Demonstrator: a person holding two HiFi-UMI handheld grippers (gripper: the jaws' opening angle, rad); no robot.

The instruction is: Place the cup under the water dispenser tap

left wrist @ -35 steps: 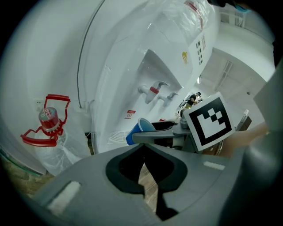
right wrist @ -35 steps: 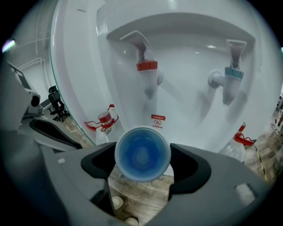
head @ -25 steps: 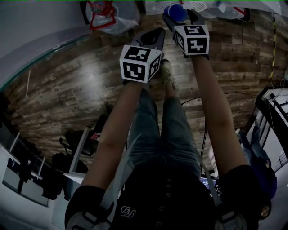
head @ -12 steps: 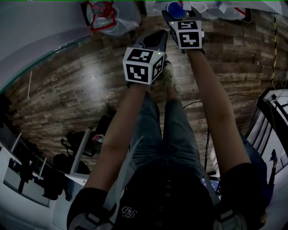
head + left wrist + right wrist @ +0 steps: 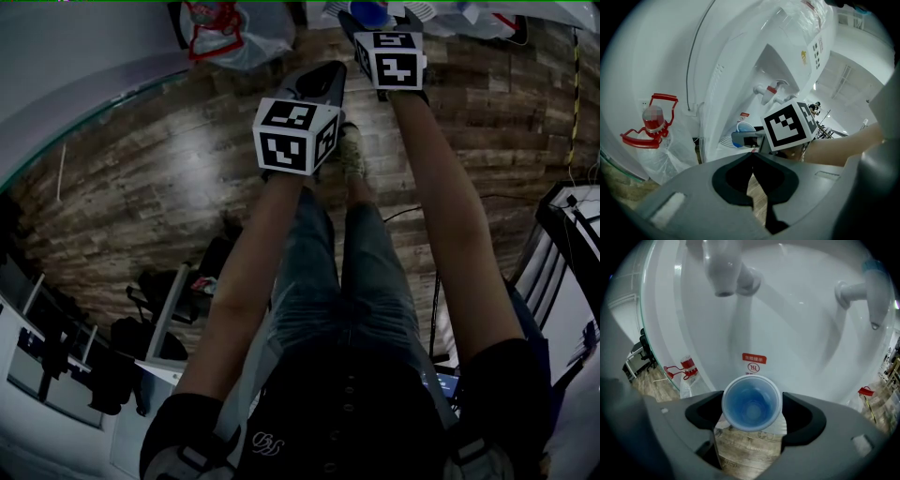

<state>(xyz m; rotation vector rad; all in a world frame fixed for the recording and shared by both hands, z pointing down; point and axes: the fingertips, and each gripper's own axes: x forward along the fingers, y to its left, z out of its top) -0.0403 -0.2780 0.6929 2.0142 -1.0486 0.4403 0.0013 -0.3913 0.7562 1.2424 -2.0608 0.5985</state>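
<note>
The person stands in front of a white water dispenser [image 5: 740,70] with both arms stretched forward over the wooden floor [image 5: 141,178]. The right tool [image 5: 375,21] is the farther one, and it holds a small blue cup [image 5: 751,403] between its two jaws, one jaw on each side of the cup wall. In the right gripper view I look straight into the cup; it is empty inside.

The cup is inside the recess of the dispenser, lower than the two taps. The left tap [image 5: 724,268] hangs above the cup and a little to its left. The right tap [image 5: 874,287], which has a blue top, is well apart on the right. A red label [image 5: 754,358] is on the back wall just above the cup rim. From the left gripper view the cup is over the ridged drip tray [image 5: 724,140]; I cannot tell if it touches it.

The left tool [image 5: 752,161] is nearer to the person and left of the right tool. Its jaws are closed with the tips together, and nothing is between them. At the far left, a bottle with a red handle [image 5: 649,126] stands inside a clear plastic bag beside the dispenser.
</note>
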